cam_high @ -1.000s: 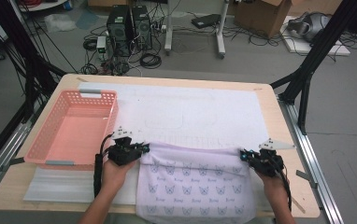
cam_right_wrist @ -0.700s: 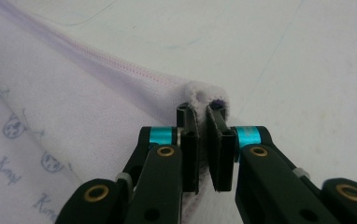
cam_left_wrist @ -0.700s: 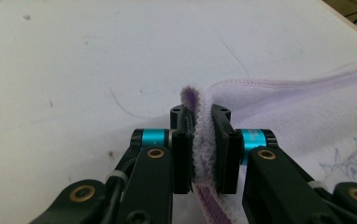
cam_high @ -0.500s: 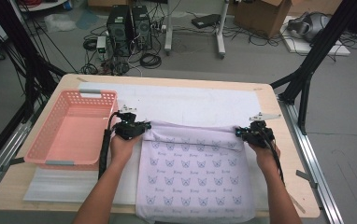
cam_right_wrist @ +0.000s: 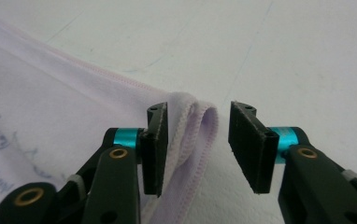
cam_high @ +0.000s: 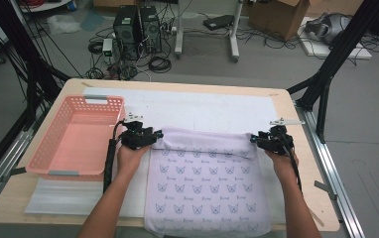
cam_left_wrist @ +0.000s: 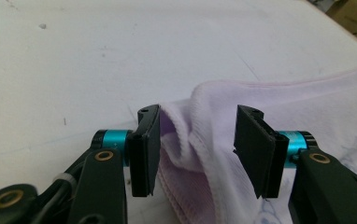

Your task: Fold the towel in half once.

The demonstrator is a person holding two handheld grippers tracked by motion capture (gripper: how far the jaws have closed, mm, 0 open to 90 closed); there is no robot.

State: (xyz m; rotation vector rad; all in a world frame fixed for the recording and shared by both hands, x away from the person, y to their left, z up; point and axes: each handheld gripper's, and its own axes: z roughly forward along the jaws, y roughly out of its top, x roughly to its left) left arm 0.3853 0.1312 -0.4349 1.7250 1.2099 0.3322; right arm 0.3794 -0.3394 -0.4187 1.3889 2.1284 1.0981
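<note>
White padding covers the desk, and across it lies the lilac butterfly-print cloth, its folded far edge running side to side between the two hands. At that edge's left corner sits the left gripper; its jaws have just been opening, and the bunched corner now stands loose between them, leaning on one pad, the other clear. Same story at the right gripper: jaws just parted, the hem's loop resting against one pad, gap on the other side. Both corners released, then. Any retreat looks best straight back toward the person, so nothing drags the fold.
</note>
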